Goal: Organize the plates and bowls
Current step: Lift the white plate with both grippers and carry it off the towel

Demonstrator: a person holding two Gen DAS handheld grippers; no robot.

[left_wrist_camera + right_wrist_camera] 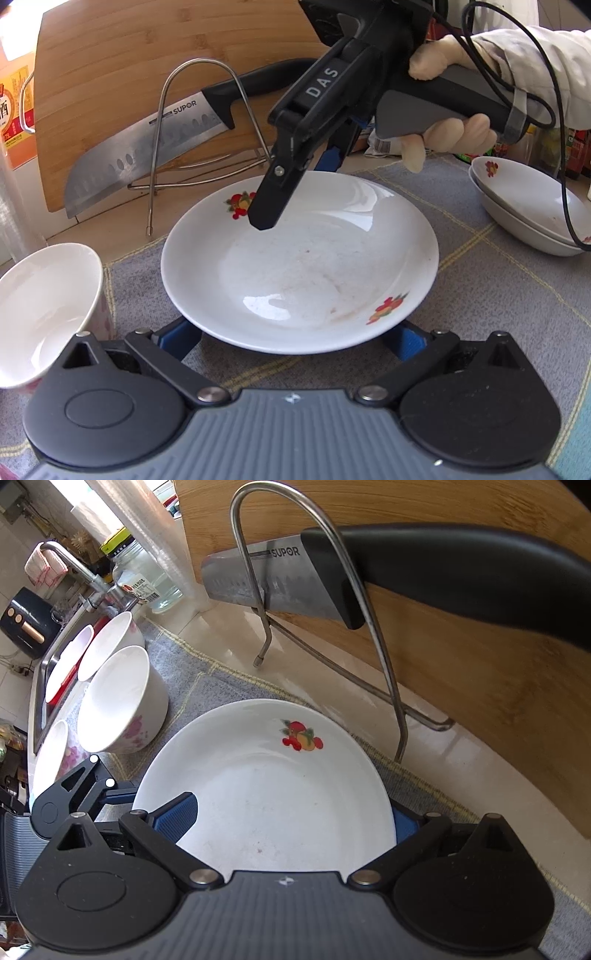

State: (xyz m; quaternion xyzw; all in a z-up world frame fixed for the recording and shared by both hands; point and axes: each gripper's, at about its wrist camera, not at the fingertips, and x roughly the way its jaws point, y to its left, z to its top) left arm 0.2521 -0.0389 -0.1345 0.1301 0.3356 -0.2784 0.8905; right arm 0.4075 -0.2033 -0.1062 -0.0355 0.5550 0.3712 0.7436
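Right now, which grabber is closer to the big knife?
Right. The right gripper reaches over the plate's far rim, just before the knife. The left gripper sits at the plate's near rim.

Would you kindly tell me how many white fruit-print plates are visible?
3. One white fruit-print plate lies centrally on the grey mat. Two more sit stacked at the right edge: upper plate and lower plate. Others may be hidden.

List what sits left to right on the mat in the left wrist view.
White bowl → fruit-print plate → stacked plates at the right edge. The right gripper hangs over the middle plate's far rim, so I've left it out of the order.
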